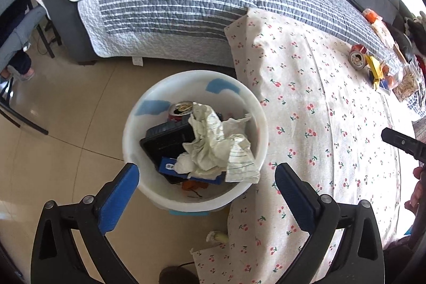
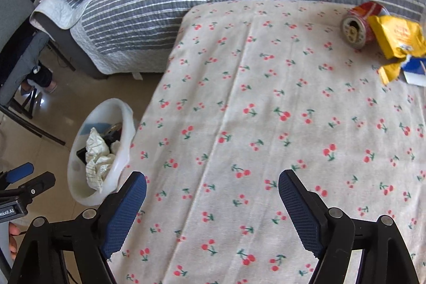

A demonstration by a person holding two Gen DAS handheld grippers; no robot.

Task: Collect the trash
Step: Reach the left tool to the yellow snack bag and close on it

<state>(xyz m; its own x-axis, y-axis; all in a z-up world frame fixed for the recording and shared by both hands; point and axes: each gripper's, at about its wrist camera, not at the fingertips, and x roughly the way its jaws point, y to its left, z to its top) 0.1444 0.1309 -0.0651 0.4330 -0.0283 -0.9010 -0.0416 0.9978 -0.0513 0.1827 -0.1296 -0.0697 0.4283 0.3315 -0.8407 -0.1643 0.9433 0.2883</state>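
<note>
— While both tools hang empty, can you read any writing?
— Only "Robot.AI", partly cut off, on the left gripper [image 2: 20,184] at the right view's edge. Its jaws gape above the white bin [image 1: 262,129]; the right gripper [image 2: 212,206] spreads wide over the cherry-print cloth [image 2: 266,111].
— And the trash?
— Crumpled paper [image 1: 215,148], a black tray [image 1: 165,140] and a red can [image 1: 181,109] fill the bin. Farther off, another red can [image 2: 358,27] lies beside a yellow wrapper [image 2: 396,37]; its print is too blurred to read.
</note>
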